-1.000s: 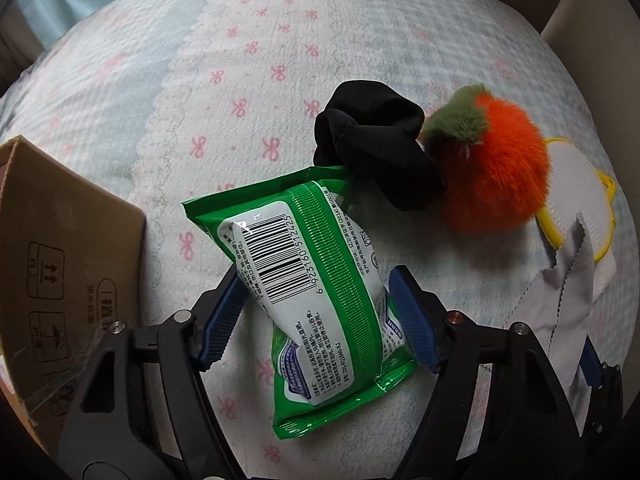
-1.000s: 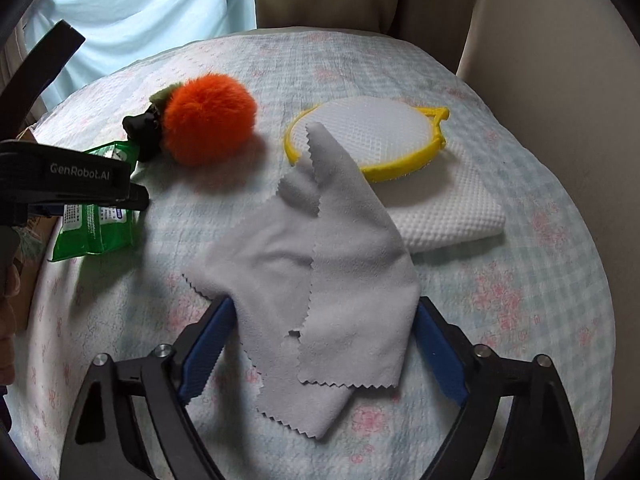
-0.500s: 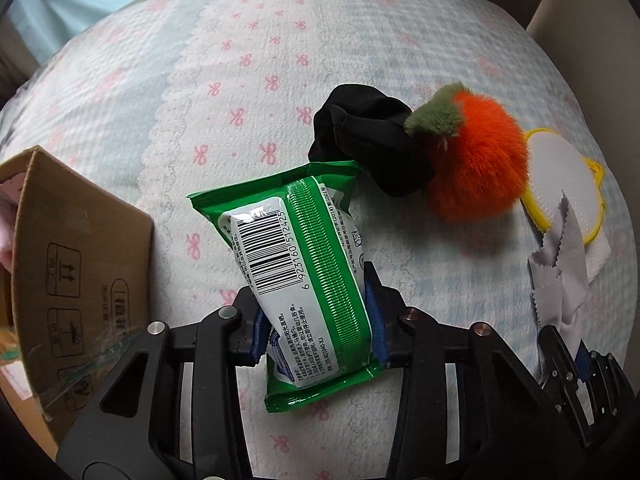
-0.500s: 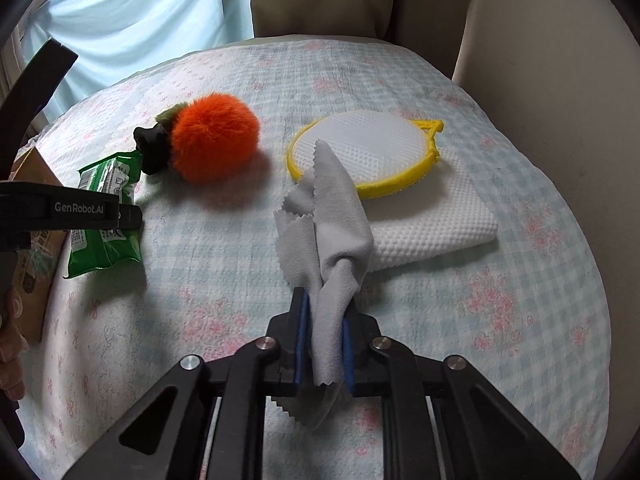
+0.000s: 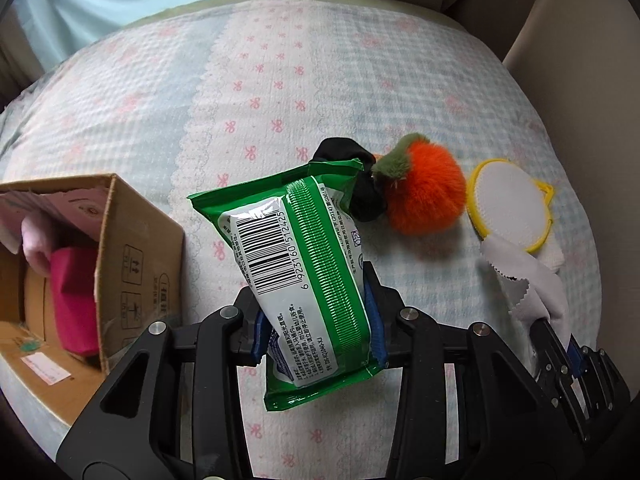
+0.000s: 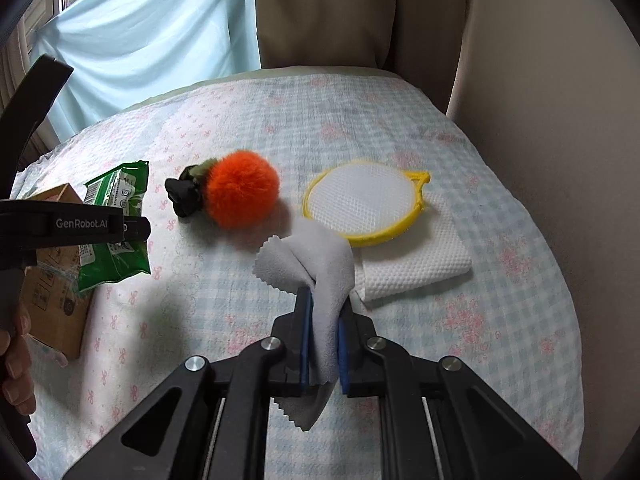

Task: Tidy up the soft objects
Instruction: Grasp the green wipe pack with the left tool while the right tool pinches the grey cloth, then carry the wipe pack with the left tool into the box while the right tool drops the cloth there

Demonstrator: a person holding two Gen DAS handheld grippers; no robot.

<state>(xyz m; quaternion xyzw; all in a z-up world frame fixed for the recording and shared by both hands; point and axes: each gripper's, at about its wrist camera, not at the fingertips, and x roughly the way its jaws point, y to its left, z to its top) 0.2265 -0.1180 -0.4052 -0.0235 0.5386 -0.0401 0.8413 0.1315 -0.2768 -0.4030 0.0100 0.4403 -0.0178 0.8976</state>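
Note:
My left gripper [image 5: 318, 320] is shut on a green wet-wipes pack [image 5: 296, 248] and holds it lifted above the bed, right of the open cardboard box [image 5: 132, 256]. The pack also shows in the right wrist view [image 6: 116, 220]. My right gripper [image 6: 324, 316] is shut on a grey cloth [image 6: 320, 264] with zigzag edges, lifted off the bedspread; it shows in the left wrist view [image 5: 532, 288] too. An orange plush ball [image 6: 240, 192] with a black scrunchie [image 6: 184, 196] lies mid-bed.
A yellow-rimmed white mesh pad [image 6: 364, 204] lies on a folded white towel [image 6: 416, 264] at the right. The box holds pink soft items [image 5: 72, 280]. A beige headboard [image 6: 540, 80] stands at the right and a blue curtain [image 6: 152, 40] behind.
Both grippers closed, the left on the wipes pack and the right on the grey cloth, then lifted them off the bed. The left view now shows more of the box's inside.

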